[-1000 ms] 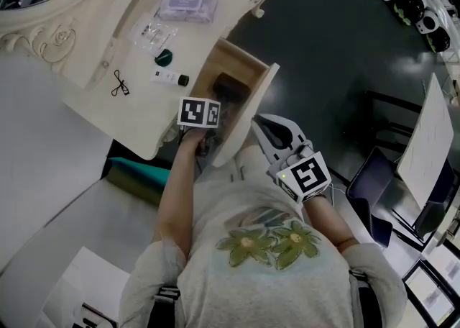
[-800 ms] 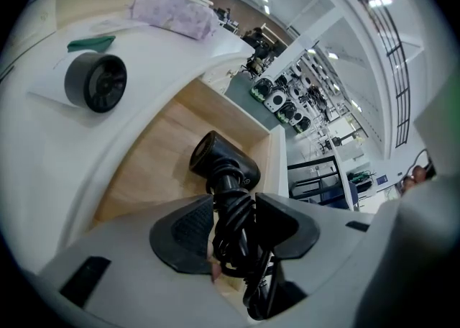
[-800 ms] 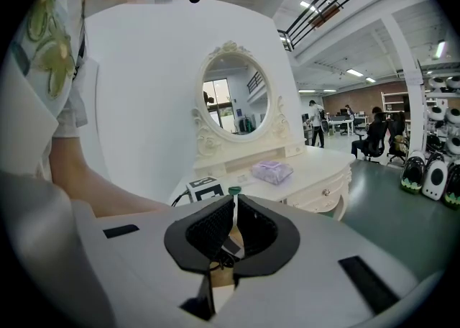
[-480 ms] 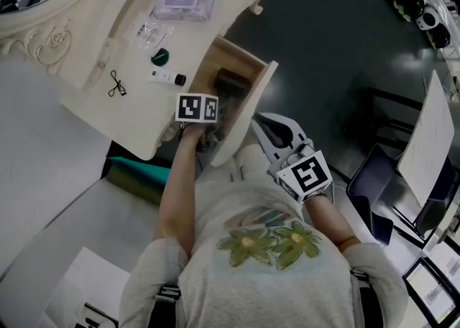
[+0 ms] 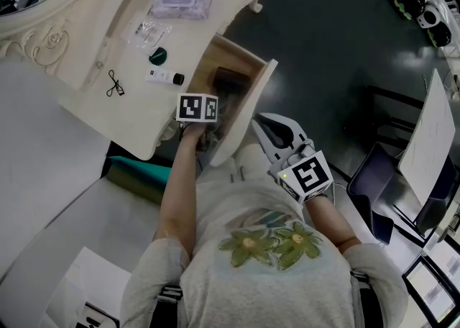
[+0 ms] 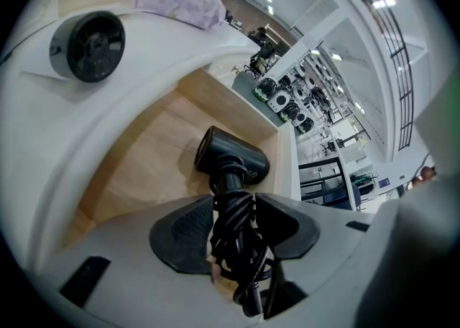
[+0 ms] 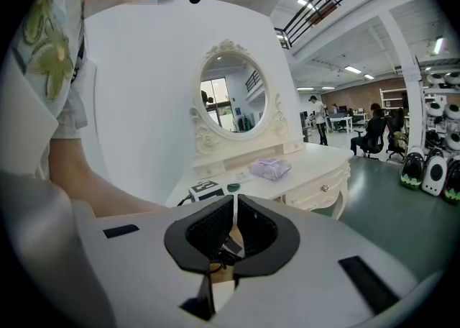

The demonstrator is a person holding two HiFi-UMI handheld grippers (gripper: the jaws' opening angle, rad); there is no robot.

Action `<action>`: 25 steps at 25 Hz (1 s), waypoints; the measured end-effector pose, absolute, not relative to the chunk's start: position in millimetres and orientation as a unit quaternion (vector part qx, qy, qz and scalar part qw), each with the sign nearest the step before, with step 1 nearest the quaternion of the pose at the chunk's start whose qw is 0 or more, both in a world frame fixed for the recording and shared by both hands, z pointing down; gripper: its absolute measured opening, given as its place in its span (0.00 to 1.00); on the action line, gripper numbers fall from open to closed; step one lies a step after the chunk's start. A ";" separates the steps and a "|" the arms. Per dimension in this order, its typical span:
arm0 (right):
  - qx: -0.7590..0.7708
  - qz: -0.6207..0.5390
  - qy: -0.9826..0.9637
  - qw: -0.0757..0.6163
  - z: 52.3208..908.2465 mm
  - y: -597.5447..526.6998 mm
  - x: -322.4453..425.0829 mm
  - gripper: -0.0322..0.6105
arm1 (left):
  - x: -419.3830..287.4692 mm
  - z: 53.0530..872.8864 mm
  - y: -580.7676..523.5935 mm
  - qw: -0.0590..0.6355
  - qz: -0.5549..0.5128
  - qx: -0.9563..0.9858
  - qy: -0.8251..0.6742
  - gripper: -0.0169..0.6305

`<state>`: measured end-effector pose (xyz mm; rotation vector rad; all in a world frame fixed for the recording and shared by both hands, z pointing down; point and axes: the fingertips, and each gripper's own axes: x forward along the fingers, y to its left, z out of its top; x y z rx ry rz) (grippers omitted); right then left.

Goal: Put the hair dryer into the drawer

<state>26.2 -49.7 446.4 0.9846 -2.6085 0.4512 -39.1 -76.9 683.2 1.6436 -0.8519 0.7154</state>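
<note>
Little has changed this past second: the left gripper (image 6: 233, 219) still pinches the hair dryer (image 6: 231, 157) by its cord-wound handle, head low inside the drawer (image 6: 144, 175), so release looks next. Its side wall crowds at 2 o'clock; bare floor lies at 10 o'clock. The right gripper (image 5: 267, 129) is pressed together, empty.

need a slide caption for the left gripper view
The left gripper clamps the black hair dryer by its cord-wrapped handle, head inside the open light wooden drawer.
</note>
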 end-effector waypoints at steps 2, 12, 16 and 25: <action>0.345 0.159 -0.911 0.159 447.5 -49.3 27.4 0.09 | -37.9 685.8 -76.8 0.548 0.302 0.693 -0.359 0.32; 0.346 0.160 -0.911 0.159 447.4 -48.7 30.4 0.09 | -36.2 688.5 -77.6 0.546 0.312 0.689 -0.359 0.32; 0.346 0.159 -0.911 0.158 447.6 -49.1 31.4 0.09 | -34.7 688.6 -81.2 0.543 0.312 0.692 -0.360 0.32; 0.353 0.160 -0.908 0.160 449.8 -45.2 37.2 0.09 | -31.9 696.3 -84.9 0.533 0.331 0.694 -0.353 0.32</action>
